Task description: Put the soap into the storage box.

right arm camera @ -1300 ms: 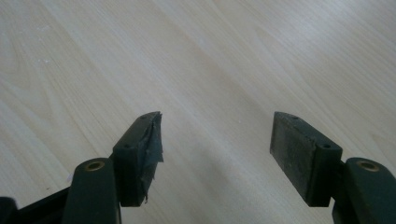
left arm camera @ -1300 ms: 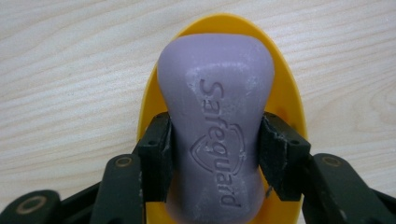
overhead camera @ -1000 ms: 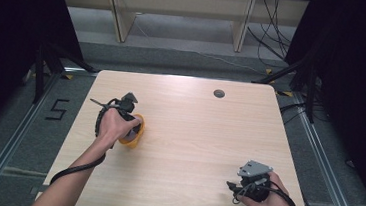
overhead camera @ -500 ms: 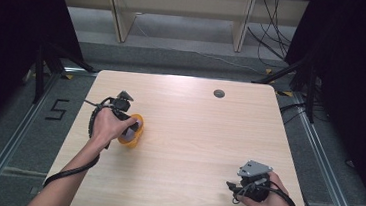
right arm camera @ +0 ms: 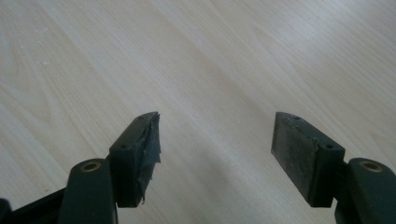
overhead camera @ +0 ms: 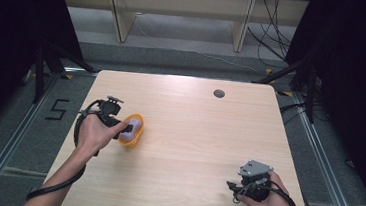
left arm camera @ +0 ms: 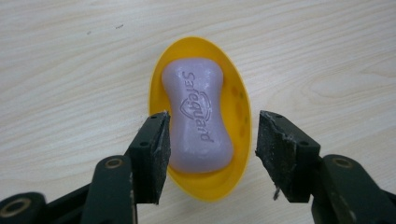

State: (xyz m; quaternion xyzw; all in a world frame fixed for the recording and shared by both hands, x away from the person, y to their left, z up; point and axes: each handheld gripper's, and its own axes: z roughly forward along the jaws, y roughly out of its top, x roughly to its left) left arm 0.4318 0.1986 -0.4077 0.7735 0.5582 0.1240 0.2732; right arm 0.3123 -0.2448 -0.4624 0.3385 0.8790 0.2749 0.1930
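While our left gripper (overhead camera: 124,127) hovers at the left middle of the high view, its jaws stand wide apart and hold nothing, straddling the near end of the lilac, waisted bar of soap (left arm camera: 198,114). That soap lies flat in the shallow oval yellow plastic dish (left arm camera: 237,105), which sits on the pale wooden table (overhead camera: 198,134) toward its left side. In the left gripper view, at the lower left, one pad (left arm camera: 161,149) stands at the dish's rim, close against the soap's side; at the lower right the other pad (left arm camera: 280,154) stands outside the dish, over bare wood.

We judge the step in hand to be taking hold of the soap. To do it well, we should shift slightly so both pads fall inside the rim, or above it, and line them up across the soap's narrow waist. We should then close slowly and squarely, since a smooth bar may well squirt out of a skewed pinch, and a pad catching the rim could tip the light dish.

Farther right, at the lower right of the high view, our right gripper (overhead camera: 244,186) rests low over bare table, well apart from the dish, with its jaws also spread wide and empty.
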